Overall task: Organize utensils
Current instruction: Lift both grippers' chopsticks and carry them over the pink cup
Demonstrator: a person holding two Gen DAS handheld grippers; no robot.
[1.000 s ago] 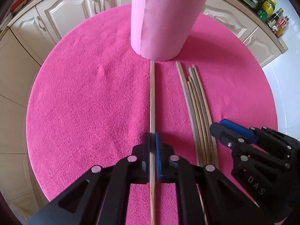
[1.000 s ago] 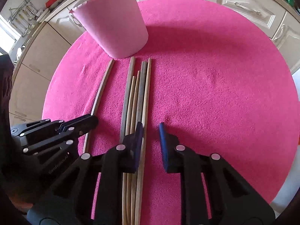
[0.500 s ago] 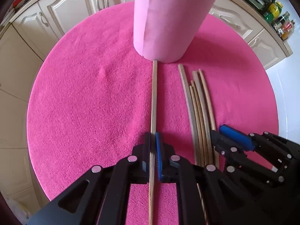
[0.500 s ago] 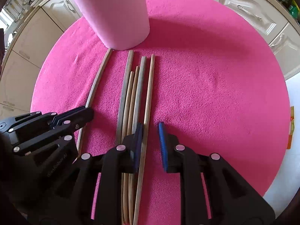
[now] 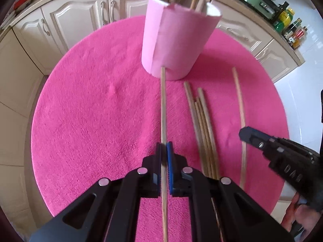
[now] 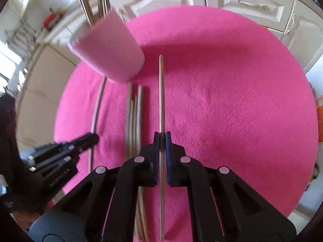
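Here the round table (image 5: pixel 84 104), covered edge to edge in a bright pink cloth, carries everything, with cream kitchen cabinets (image 5: pixel 80 20) curving behind its far edge. Toward that far edge stands the pink paper-wrapped holder (image 5: pixel 177 40), upright, with several wooden sticks rising out of its open top. Bottles and a green appliance sit on the counter beyond the table's far right edge.

On the cloth, nearer the middle, lies a bundle of loose sticks (image 5: pixel 203 129), side by side and touching, their far ends just short of the holder's base and a little to its right in the left wrist view.

The left gripper (image 5: pixel 164 151) is clamped on a single stick (image 5: pixel 163 104), its two pads pressed tight against the wood; that stick runs straight ahead, its far end reaching the foot of the holder, though whether it touches the paper cannot be told. The right gripper (image 6: pixel 162 139) likewise pinches one stick (image 6: pixel 161 92) between closed pads, and this stick points toward the far edge, ending to the right of the holder and apart from it. In the left wrist view the same stick shows as a bowed line right of the bundle, well apart from it. Each gripper appears in the other's view, on either side of the bundle.
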